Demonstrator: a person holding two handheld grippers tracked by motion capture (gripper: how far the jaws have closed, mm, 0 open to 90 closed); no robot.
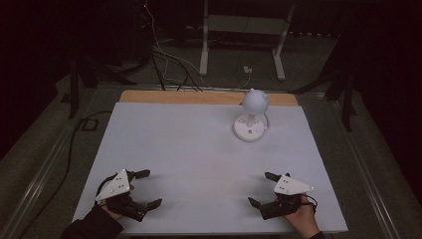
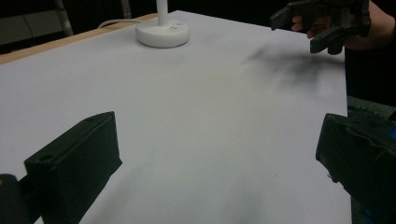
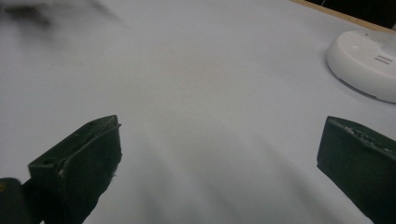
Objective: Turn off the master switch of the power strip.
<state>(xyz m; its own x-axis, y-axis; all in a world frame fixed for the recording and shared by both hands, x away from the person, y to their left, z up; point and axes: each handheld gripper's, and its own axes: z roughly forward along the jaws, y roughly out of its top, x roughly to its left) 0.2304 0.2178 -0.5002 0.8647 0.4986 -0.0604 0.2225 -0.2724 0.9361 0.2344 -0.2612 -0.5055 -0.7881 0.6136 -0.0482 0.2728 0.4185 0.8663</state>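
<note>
High view is showing a person's two hands coming in at the near edge of the table, each holding a gripper low over the white surface. At the near left corner the left gripper is pointing inward toward the middle, its two black fingers standing wide apart with nothing between them, and a grey three-cornered plate is sitting on top of it. At the near right the right gripper is mirroring it, with its fingers likewise spread wide and holding nothing. The two grippers are staying well apart from each other.

Left gripper view is looking across the table between its own spread fingers, with bare white surface lying between them; farther off, at the upper right, the right gripper and the hand that carries it are hovering above a soft shadow.

Right gripper view is looking along its open fingers over bare table, with the round base of the lamp lying ahead toward the upper right.

Farther back on the right half of the table, a small white lamp is standing upright on its round base, its globe-shaped head rising above, close to the wooden far edge and well apart from both grippers.
</note>
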